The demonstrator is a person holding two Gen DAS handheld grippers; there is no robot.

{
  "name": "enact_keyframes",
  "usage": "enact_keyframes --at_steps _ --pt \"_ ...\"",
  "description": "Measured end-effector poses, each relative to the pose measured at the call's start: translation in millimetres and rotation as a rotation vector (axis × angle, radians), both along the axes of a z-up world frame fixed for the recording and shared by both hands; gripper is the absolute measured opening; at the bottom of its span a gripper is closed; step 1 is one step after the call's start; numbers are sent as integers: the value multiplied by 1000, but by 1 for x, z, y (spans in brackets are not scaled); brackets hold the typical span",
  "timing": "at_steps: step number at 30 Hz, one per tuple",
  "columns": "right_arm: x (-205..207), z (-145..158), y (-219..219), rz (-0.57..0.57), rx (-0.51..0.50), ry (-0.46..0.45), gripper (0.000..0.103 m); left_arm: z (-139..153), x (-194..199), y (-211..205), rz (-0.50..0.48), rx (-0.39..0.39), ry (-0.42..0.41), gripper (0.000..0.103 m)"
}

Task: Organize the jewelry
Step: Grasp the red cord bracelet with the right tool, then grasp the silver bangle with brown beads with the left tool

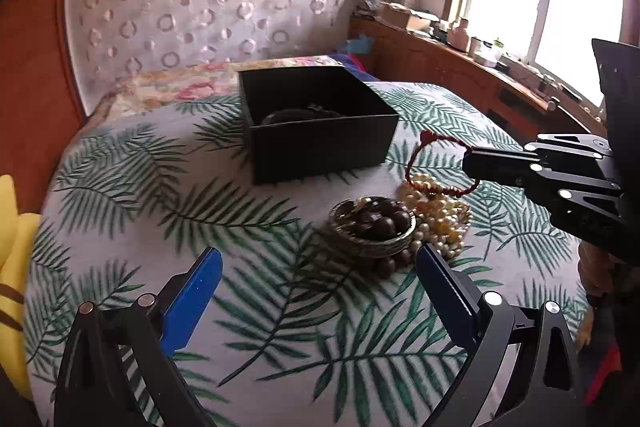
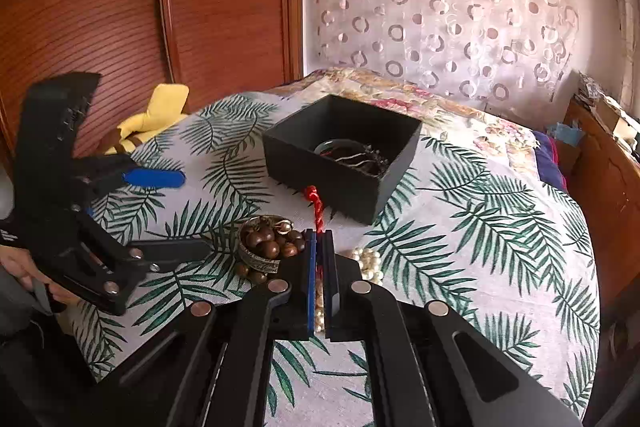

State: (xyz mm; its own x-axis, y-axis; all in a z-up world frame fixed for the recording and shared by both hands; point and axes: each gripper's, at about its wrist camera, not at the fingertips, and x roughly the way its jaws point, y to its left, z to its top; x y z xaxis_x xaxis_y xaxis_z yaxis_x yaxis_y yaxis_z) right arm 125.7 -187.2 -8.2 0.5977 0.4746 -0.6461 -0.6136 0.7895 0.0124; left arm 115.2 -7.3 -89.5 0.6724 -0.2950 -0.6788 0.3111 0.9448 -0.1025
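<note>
A black open box [image 1: 320, 131] stands on the leaf-print bed cover, with jewelry inside [image 2: 356, 157]. In front of it lies a pile: a silver bangle with brown wooden beads [image 1: 374, 223], a pearl necklace [image 1: 440, 215] and a red cord bracelet [image 1: 436, 163]. My right gripper [image 2: 319, 233] is shut on the red cord bracelet [image 2: 314, 203], lifting it above the pearls [image 2: 370, 261]. My left gripper [image 1: 320, 271] is open and empty, just in front of the bangle; it also shows in the right wrist view [image 2: 168, 211].
The bed cover [image 1: 200, 227] carries everything. A yellow soft toy [image 2: 156, 115] lies at the bed's left edge by a wooden wardrobe [image 2: 140, 7]. A wooden shelf with clutter [image 1: 460, 43] runs under the window on the right.
</note>
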Motion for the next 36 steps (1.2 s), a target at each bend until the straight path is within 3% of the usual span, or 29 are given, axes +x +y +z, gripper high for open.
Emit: enact_keyframes --at_steps 10,15,22,25,36 --pt "-3 -2 -19 -42 57 26 3 -6 24 -28 -71 0 66 94" --pt "-2 -8 -22 -55 60 37 3 -13 36 -33 -78 -14 107 80" --pt "-2 -10 -24 -58 58 37 4 -21 42 -41 -79 14 127 70" --pt "-2 -10 -25 -59 58 36 4 -20 42 -41 -89 3 122 58" --pt "4 1 -22 -56 53 16 4 3 30 -41 -67 14 26 57"
